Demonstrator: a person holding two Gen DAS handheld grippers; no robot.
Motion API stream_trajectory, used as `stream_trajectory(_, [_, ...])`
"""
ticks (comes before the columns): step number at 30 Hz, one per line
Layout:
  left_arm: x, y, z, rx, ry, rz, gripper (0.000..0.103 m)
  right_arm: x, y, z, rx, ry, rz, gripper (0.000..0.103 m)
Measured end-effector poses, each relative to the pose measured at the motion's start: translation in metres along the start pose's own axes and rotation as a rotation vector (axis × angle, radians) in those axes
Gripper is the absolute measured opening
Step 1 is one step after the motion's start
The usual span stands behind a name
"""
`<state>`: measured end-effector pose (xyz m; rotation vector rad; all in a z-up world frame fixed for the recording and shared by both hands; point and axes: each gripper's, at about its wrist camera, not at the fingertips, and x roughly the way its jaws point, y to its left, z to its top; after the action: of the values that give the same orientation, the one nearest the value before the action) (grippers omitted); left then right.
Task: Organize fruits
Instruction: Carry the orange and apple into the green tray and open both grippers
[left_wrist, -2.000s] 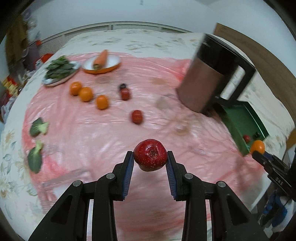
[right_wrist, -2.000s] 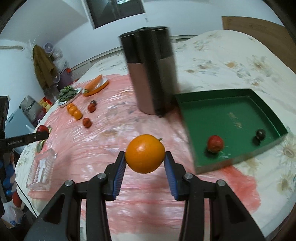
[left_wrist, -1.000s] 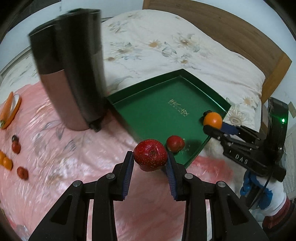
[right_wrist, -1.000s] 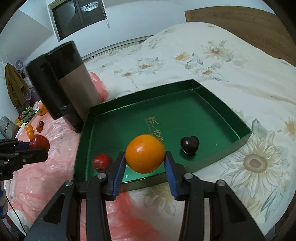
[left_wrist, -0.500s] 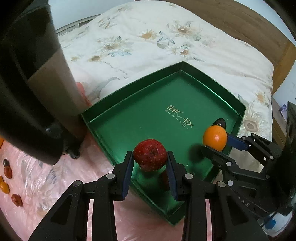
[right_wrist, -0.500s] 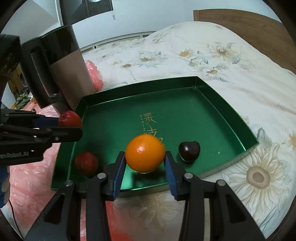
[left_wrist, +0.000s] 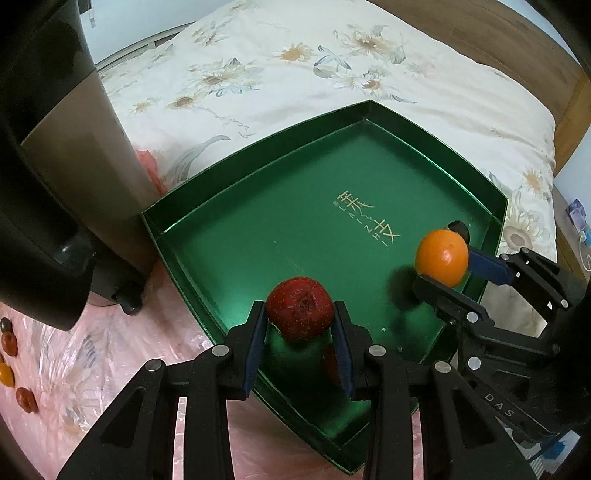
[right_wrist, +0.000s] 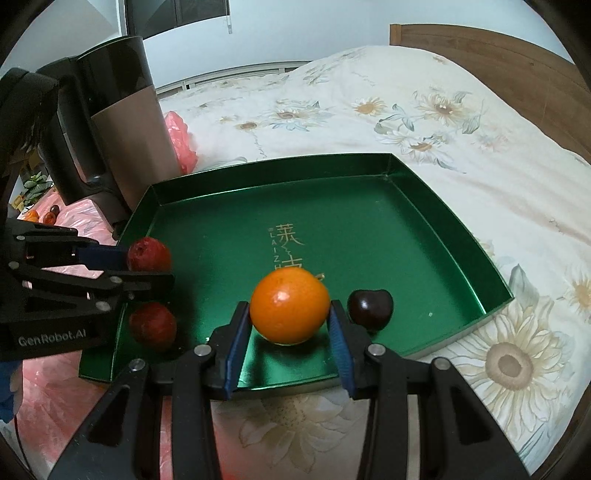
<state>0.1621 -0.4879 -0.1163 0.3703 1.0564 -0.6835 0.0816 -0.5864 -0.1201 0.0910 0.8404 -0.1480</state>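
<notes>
Fruit in both tongs! Kept left gripper (left_wrist: 299, 332) clamped tight on red fruit (left_wrist: 300, 308), poised over near corner of green tray (left_wrist: 369, 105). Kept right gripper (right_wrist: 290, 325) clamped on orange (right_wrist: 290, 305), low above tray's front edge, just beside dark cherry (right_wrist: 370, 303). Spotted second red fruit (right_wrist: 152, 324) very near left tongs, below or beside, hard to tell. Seemed wise, then, to shift onto bare green before letting go. Judged both best lowered almost to tray floor, clear of neighbours, then released with jaws eased apart gently. Looked round enough to roll if dropped from height.
</notes>
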Motion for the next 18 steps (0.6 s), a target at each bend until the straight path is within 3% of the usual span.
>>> stream_trajectory(8, [-0.002,-0.005,-0.001,0.017,-0.009,0.020,0.031,0.000,-0.001,0.000,-0.001,0.000,0.000,0.050])
stream_trajectory(12, [-0.007,-0.010,-0.003,0.043,-0.029,0.038,0.046,0.000,0.000,0.000,0.000,-0.001,0.000,0.051])
stream_trajectory(18, [-0.018,-0.013,-0.006,0.073,-0.054,0.051,0.049,-0.004,-0.001,-0.001,0.001,-0.004,-0.009,0.051])
